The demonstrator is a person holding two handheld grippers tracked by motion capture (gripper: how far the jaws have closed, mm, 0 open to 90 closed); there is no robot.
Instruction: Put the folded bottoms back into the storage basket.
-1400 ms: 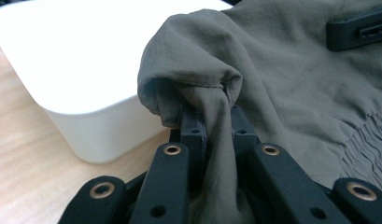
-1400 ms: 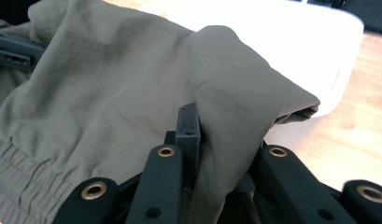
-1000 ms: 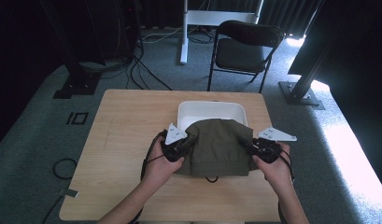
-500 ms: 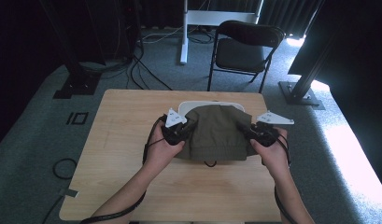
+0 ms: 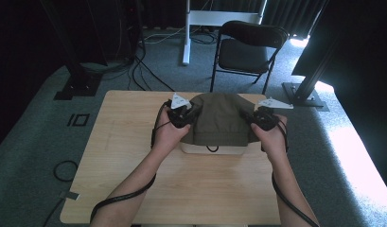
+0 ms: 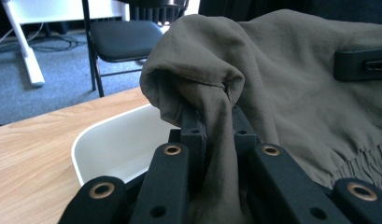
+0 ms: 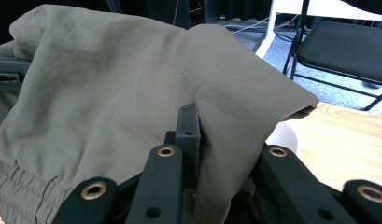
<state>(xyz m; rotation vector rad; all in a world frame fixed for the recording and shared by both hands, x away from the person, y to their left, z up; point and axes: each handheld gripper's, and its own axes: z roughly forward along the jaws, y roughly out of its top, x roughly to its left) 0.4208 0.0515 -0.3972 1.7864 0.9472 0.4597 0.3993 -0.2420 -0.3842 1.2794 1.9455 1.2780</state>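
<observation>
Olive-green cloth (image 5: pixel 219 119) is held up over a white tub (image 5: pixel 215 148) at the far middle of a wooden table (image 5: pixel 134 189), with its gathered hem hanging toward the person. One side edge is pinched between the jaws of the left gripper (image 5: pixel 181 115), and the opposite edge is clamped in the right gripper (image 5: pixel 262 118). Folds of fabric are seen bunched around both pairs of jaws. A black folding chair (image 5: pixel 250 47) is seen beyond the table.

You see daylight glaring on the floor (image 5: pixel 356 161) at right; dark surroundings, evenly lit table (image 5: pixel 110 156), and slightly soft near jaws
</observation>
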